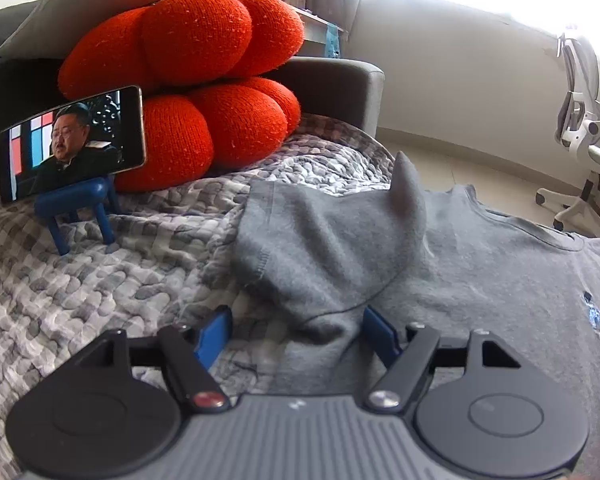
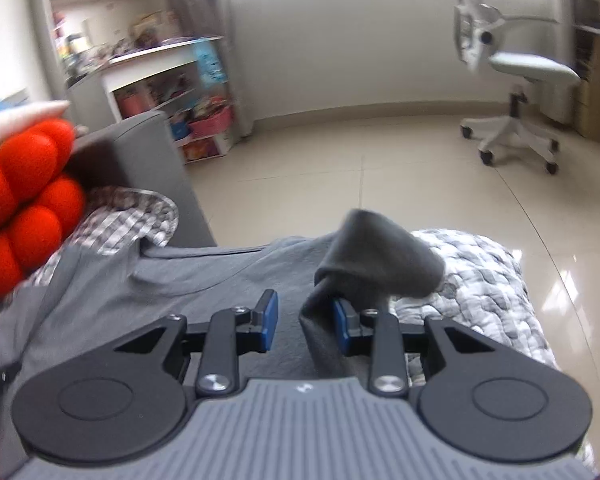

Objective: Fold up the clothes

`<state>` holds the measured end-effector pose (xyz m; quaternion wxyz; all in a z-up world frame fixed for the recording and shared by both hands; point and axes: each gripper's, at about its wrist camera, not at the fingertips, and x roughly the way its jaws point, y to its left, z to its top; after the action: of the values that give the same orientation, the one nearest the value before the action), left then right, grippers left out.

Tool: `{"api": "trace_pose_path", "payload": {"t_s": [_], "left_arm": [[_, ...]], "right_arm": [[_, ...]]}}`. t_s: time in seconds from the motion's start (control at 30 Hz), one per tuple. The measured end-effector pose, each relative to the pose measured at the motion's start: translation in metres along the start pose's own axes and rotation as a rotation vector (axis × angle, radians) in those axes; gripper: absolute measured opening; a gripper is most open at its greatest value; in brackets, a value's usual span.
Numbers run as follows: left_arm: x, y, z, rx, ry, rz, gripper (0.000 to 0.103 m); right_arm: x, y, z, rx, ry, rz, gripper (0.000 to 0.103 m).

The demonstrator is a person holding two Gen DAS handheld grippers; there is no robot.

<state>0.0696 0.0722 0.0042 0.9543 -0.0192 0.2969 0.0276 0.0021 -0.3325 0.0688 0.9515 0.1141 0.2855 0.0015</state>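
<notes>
A grey T-shirt (image 1: pixel 480 280) lies spread on a grey checked blanket (image 1: pixel 100 288). Its left sleeve (image 1: pixel 320 240) is folded in over the body, and one blurred corner (image 1: pixel 404 184) sticks up. My left gripper (image 1: pixel 297 335) hovers just before that sleeve, open wide, the blue pads clear of the cloth. In the right wrist view the T-shirt (image 2: pixel 200 280) fills the middle. The other sleeve (image 2: pixel 380 252) is bunched and raised, draped over the right finger of my right gripper (image 2: pixel 305 326). A gap shows between the cloth and the left pad, so the jaws stand partly open.
A red knot cushion (image 1: pixel 204 80) leans on the grey sofa arm (image 1: pixel 340 84). In front of it a phone (image 1: pixel 72 144) rests on a blue stand (image 1: pixel 76 204). A white office chair (image 2: pixel 516 100) and a cluttered bookshelf (image 2: pixel 160 80) stand on the tiled floor beyond the blanket edge (image 2: pixel 480 280).
</notes>
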Motion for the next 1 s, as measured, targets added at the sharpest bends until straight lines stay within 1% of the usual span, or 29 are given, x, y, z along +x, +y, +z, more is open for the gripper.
{"api": "trace_pose_path", "payload": {"t_s": [0.03, 0.07, 0.17, 0.23, 0.27, 0.3, 0.37, 0.43, 0.5, 0.6, 0.7, 0.8, 0.9, 0.97, 1.0], "left_arm": [[0.000, 0.001, 0.000, -0.002, 0.000, 0.000, 0.076], [0.000, 0.001, 0.000, -0.005, 0.000, -0.001, 0.076], [0.000, 0.002, 0.000, -0.009, -0.002, -0.002, 0.076], [0.000, 0.003, 0.000, -0.011, -0.004, -0.003, 0.076], [0.000, 0.003, -0.001, -0.012, -0.004, -0.003, 0.076], [0.000, 0.002, -0.001, -0.013, -0.005, -0.004, 0.076], [0.000, 0.003, -0.001, -0.015, -0.005, -0.005, 0.076], [0.001, 0.003, -0.001, -0.018, -0.004, -0.007, 0.076], [0.001, 0.003, -0.001, -0.020, -0.003, -0.009, 0.076], [0.001, 0.003, -0.001, -0.021, -0.002, -0.010, 0.076], [0.001, 0.004, -0.001, -0.022, 0.000, -0.011, 0.076], [0.002, 0.004, -0.001, -0.023, 0.000, -0.012, 0.076], [0.002, 0.005, 0.000, -0.025, 0.000, -0.013, 0.076], [0.002, 0.005, 0.000, -0.026, 0.001, -0.014, 0.076], [0.002, 0.005, 0.000, -0.027, 0.001, -0.014, 0.076]], "right_arm": [[-0.005, -0.005, 0.001, 0.020, -0.020, 0.003, 0.034], [-0.011, -0.017, 0.001, 0.080, -0.044, 0.002, 0.034], [-0.029, -0.063, -0.001, 0.314, -0.103, 0.014, 0.034], [-0.033, -0.092, -0.006, 0.456, -0.118, 0.010, 0.034], [-0.034, -0.105, -0.008, 0.512, -0.117, -0.004, 0.034], [-0.030, -0.113, -0.010, 0.537, -0.099, -0.017, 0.035], [-0.019, -0.120, -0.012, 0.545, -0.043, -0.032, 0.035], [-0.007, -0.112, -0.013, 0.487, 0.006, -0.027, 0.035], [0.002, -0.093, -0.012, 0.403, 0.042, -0.003, 0.035], [0.008, -0.059, -0.010, 0.268, 0.067, 0.050, 0.035], [0.007, -0.032, -0.012, 0.134, 0.075, 0.074, 0.035], [0.001, -0.007, -0.019, -0.071, 0.081, 0.058, 0.036], [-0.003, 0.019, -0.032, -0.327, 0.087, 0.056, 0.036], [-0.006, 0.032, -0.040, -0.449, 0.097, 0.097, 0.036], [-0.008, 0.035, -0.041, -0.475, 0.101, 0.132, 0.036]]}}
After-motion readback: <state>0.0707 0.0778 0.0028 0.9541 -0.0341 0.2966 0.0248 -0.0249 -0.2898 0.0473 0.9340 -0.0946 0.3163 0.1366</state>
